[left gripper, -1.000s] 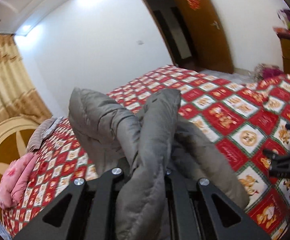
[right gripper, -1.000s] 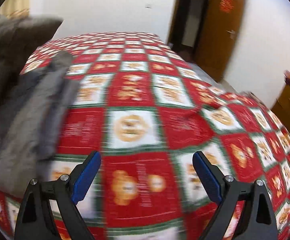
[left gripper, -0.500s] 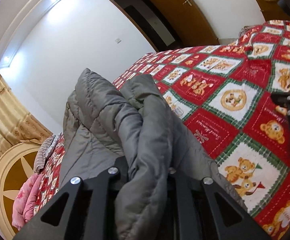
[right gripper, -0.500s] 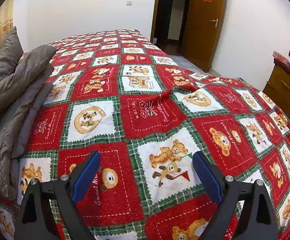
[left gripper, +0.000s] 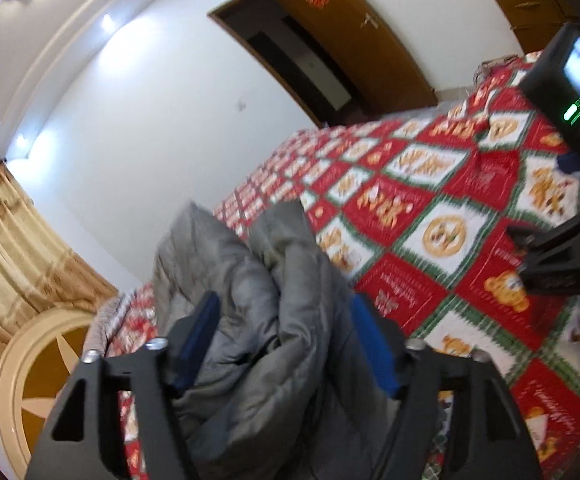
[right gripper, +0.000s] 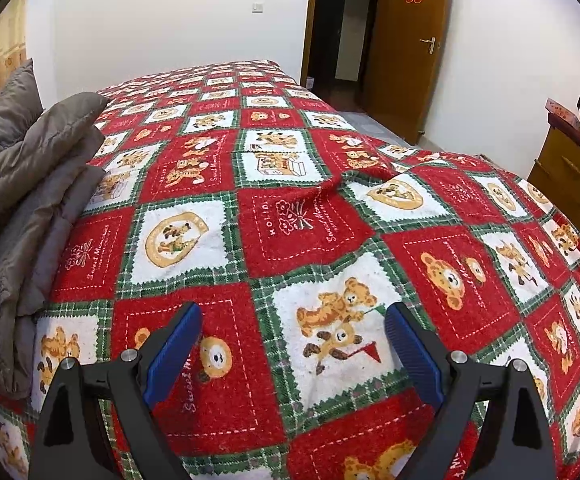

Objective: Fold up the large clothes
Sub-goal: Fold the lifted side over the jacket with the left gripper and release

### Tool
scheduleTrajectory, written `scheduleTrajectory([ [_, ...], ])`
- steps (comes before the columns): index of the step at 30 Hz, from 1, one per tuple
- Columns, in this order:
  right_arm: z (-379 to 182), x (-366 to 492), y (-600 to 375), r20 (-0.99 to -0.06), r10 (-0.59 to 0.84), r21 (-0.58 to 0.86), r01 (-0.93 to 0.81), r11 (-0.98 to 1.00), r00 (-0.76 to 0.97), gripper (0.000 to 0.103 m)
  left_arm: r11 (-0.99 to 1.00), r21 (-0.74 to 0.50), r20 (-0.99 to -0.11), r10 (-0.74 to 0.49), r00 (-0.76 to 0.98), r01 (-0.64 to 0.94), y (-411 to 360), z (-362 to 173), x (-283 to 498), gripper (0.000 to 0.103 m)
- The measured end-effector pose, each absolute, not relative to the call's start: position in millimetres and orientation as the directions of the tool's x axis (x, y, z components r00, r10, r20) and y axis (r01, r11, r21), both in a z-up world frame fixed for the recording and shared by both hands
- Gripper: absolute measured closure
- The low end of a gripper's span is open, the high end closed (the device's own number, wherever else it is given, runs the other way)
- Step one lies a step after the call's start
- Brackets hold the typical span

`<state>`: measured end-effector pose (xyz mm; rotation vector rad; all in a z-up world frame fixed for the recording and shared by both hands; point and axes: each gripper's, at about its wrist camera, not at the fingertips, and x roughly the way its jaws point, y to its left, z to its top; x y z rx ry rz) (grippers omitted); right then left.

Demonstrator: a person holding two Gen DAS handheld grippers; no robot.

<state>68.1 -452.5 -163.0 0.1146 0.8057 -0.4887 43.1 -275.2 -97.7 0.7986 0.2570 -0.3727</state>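
- Grey quilted puffer jacket [right gripper: 29,184]: bunched in thick folds, heaped along the left edge of the bed.
- In the left wrist view its padded folds [left gripper: 285,320] rise upright, partly blurred.

The jacket [left gripper: 290,320] is grey quilted cloth, puffy with a faint sheen. The bedspread [right gripper: 310,236] is woolly, nubby cloth in red, white and green. Both grippers, left [left gripper: 285,344] and right [right gripper: 294,344], are matt black plastic with ribbed blue pads [right gripper: 173,344] and bright metal screws. The door [right gripper: 406,48] is smooth, slightly glossy wood; the curtain [left gripper: 13,248] is patterned golden fabric.
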Motion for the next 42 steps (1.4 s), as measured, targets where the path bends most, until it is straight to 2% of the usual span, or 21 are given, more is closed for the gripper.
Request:
scheduleTrajectory([
  [4,-163,68,-453,-0.719,-0.371,-0.080,0.461,0.884,0.588,0.010,0.650,0.643,-0.327,-0.247,0.912,0.406,-267,-75,29,0.025],
  [6,-160,68,-454,-0.722,-0.359,-0.060,0.464,0.884,0.591,0.010,0.676,0.642,-0.285,-0.227,0.931,0.361,-253,-60,32,0.011],
  [7,-156,68,-454,-0.718,-0.351,-0.040,0.468,0.883,0.601,0.010,0.696,0.633,-0.266,-0.215,0.940,0.338,-244,-53,38,0.008],
  [9,-146,70,-449,-0.705,-0.338,-0.016,0.461,0.887,0.624,0.010,0.749,0.602,-0.232,-0.167,0.958,0.276,-217,-38,53,0.002],
  [12,-126,81,-434,-0.681,-0.303,0.022,0.432,0.902,0.667,0.010,0.816,0.556,-0.209,-0.049,0.977,0.160,-179,-27,86,0.000],
  [17,-91,117,-392,-0.657,-0.218,0.058,0.336,0.940,0.722,0.010,0.906,0.422,-0.307,0.158,0.938,-0.015,-114,-29,176,0.000],
  [23,-44,166,-342,-0.619,-0.160,0.078,0.263,0.962,0.769,0.010,0.920,0.384,-0.432,0.254,0.865,-0.079,-93,-65,245,0.000],
  [26,-32,193,-321,-0.636,-0.125,0.092,0.236,0.967,0.761,0.010,0.932,0.355,-0.477,0.249,0.843,-0.075,-99,-75,252,0.000],
  [30,-32,225,-305,-0.689,-0.096,0.114,0.237,0.965,0.719,0.010,0.939,0.332,-0.494,0.253,0.832,-0.089,-108,-74,255,0.000],
  [35,-62,246,-304,-0.753,-0.126,0.077,0.276,0.958,0.646,0.012,0.955,0.283,-0.541,0.234,0.808,-0.088,-105,-74,276,0.000],
  [42,-101,241,-322,-0.756,-0.138,0.105,0.326,0.939,0.640,0.014,0.978,0.206,-0.648,0.168,0.743,-0.042,-107,-96,307,0.000],
])
